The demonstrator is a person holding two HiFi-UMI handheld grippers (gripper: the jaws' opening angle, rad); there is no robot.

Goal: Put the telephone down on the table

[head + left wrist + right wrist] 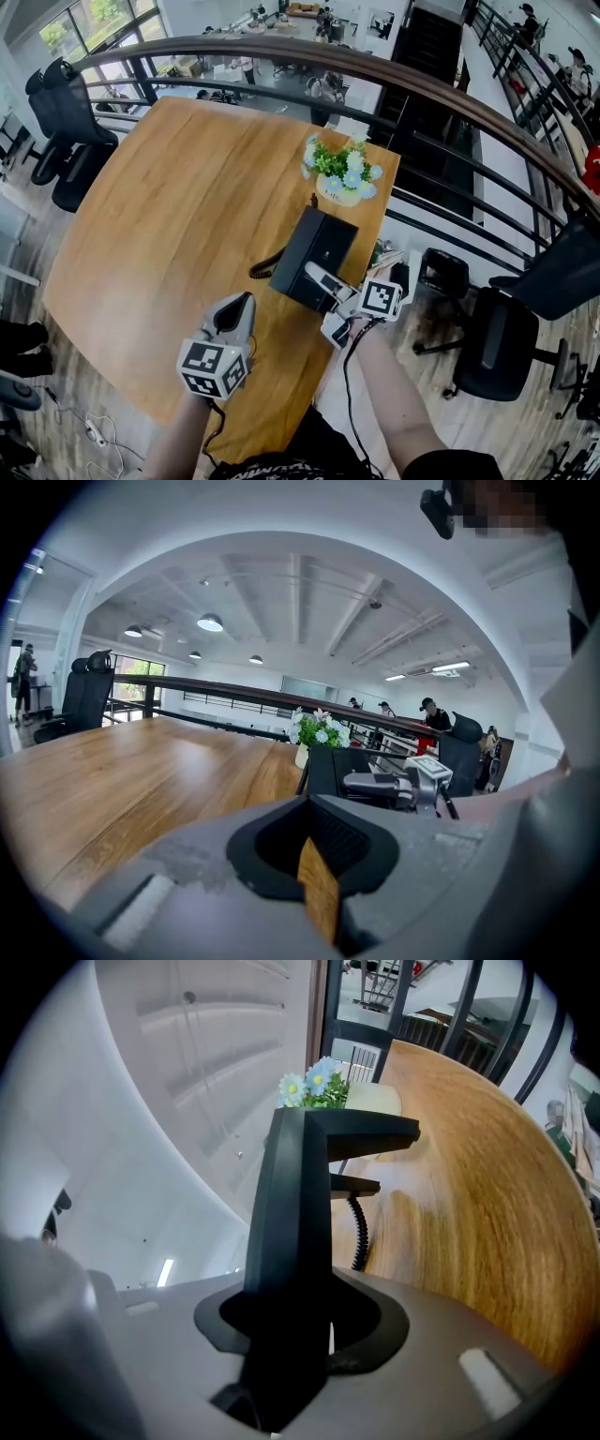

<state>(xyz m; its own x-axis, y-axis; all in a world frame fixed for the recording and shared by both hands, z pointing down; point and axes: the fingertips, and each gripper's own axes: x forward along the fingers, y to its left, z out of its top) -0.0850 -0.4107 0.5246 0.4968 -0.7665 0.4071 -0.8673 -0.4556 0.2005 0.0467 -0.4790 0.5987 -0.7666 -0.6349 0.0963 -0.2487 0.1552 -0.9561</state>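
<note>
The black telephone [314,253] is at the right side of the wooden table [169,216], close to its edge, and I cannot tell whether it touches the wood. My right gripper [319,278] is shut on the telephone's near end. In the right gripper view the telephone [291,1204] rises from between the jaws, with its coiled cord [357,1232] hanging toward the table. My left gripper [236,314] hovers over the table's near part, to the left of the telephone. Its jaws are shut with only a thin slit and nothing in them. From the left gripper view the telephone [328,771] lies ahead.
A pot of blue and white flowers [339,173] stands just beyond the telephone. A curved railing [422,84] runs behind the table. Black office chairs stand at the left [70,122] and the right [497,328]. Bare wood spreads to the telephone's left.
</note>
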